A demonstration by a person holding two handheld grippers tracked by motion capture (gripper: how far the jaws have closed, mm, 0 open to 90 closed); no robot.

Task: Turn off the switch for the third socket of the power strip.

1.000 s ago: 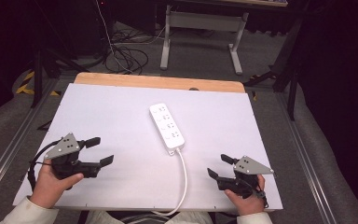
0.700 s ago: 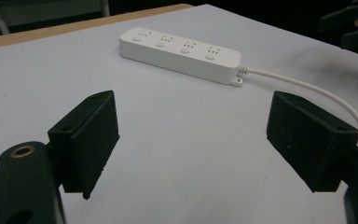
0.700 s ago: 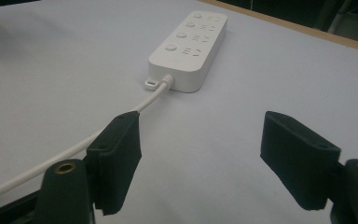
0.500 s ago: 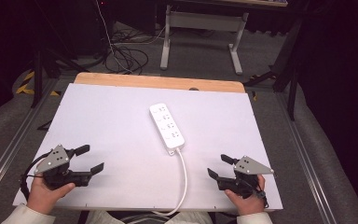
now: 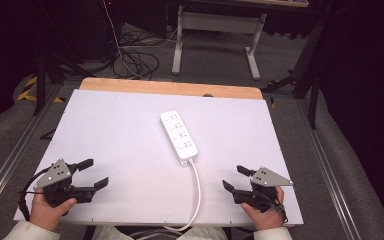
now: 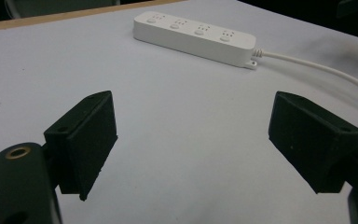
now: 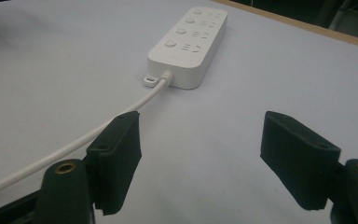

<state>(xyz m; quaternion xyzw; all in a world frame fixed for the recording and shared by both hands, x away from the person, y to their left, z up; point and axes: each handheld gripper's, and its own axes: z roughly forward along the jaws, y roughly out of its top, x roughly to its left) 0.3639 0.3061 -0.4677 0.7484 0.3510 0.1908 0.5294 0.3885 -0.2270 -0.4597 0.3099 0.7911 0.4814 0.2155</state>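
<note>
Nearest, at 7 o'clock on the white table [image 5: 105, 130]: left gripper [image 5: 91, 173], held in the left hand [image 5: 47, 212], jaws spread wide, nothing between them. At 5 o'clock: right gripper [image 5: 234, 178] in the right hand [image 5: 262, 214], likewise wide open and empty, pointing toward the board's centre. Between the 2, from 6 o'clock: white cable [image 5: 196, 192], rising off the near edge, curving up to the power strip [image 5: 179, 137]. Strip flat at centre, long axis running roughly 11 to 5 o'clock, 4 sockets up, well apart from both grippers. Probably rigid plastic, light, smooth and a bit slippery; best pinched across the narrow sides near the middle. Cable soft, likely to drag and swing the strip.
</note>
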